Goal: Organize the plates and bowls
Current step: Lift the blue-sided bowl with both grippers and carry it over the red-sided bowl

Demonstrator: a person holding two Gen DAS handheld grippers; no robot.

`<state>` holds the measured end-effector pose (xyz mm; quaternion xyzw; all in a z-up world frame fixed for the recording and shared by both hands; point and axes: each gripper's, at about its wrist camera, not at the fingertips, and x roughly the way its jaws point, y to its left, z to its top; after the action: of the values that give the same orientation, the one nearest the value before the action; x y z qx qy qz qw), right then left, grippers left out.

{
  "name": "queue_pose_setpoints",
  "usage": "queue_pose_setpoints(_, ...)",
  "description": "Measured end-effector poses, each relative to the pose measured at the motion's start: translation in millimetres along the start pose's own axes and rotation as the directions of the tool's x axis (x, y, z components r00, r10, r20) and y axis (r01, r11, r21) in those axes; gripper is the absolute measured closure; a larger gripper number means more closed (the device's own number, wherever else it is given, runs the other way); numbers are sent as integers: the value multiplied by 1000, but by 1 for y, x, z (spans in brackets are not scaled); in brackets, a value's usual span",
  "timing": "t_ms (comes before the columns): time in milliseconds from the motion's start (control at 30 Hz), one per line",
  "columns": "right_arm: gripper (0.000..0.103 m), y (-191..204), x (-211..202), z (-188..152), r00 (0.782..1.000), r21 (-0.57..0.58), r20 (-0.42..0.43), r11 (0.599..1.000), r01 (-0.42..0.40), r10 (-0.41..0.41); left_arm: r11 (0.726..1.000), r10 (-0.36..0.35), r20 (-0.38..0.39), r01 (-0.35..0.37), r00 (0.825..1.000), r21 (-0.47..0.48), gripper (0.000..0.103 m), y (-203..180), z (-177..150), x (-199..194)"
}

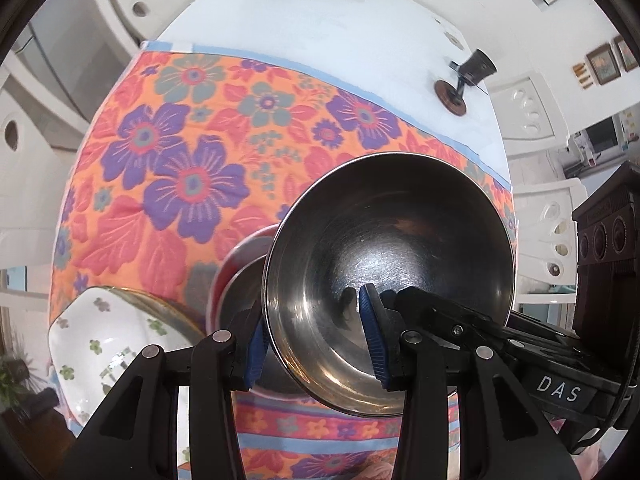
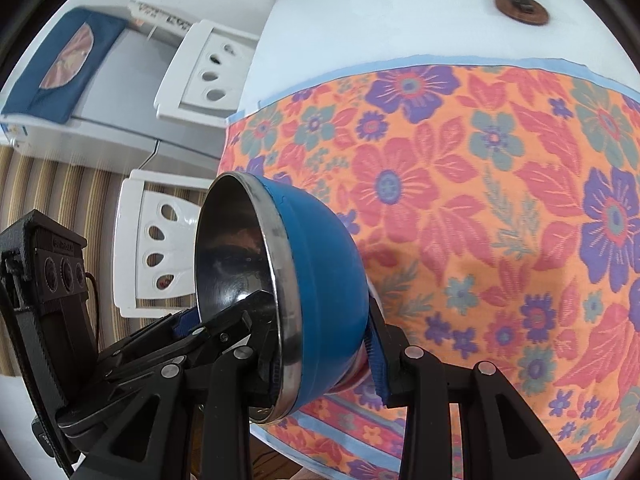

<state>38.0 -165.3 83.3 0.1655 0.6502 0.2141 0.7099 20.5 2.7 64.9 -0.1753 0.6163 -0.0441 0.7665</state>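
Gripping one steel-lined blue bowl (image 2: 320, 280) by opposite rim edges, both the left hand-held gripper (image 1: 316, 344) and right hand-held gripper (image 2: 324, 364) hold it tilted above the floral cloth (image 2: 480, 200).

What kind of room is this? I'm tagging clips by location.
Probably a home dining area: a table with a floral cloth, white chairs around it, and framed pictures on the wall.

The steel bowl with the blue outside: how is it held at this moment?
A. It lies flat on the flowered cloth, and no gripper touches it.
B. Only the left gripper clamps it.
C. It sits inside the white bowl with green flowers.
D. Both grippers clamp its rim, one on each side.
D: the left gripper and the right gripper each pinch the wall of the steel bowl, which tilts above the flowered cloth.
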Motion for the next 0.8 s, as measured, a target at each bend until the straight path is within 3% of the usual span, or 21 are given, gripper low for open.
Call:
queue_pose_setpoints(267, 69, 21, 20, -3, 999, -33, -41, 999, 27, -29, 999, -18, -8, 18, 1000, -34, 65, 27, -8, -1)
queue_pose_setpoints(800, 67, 27, 48, -14, 994, -23, -94, 998, 60, -62, 995, -51, -50, 47, 997, -90, 64, 55, -22, 17)
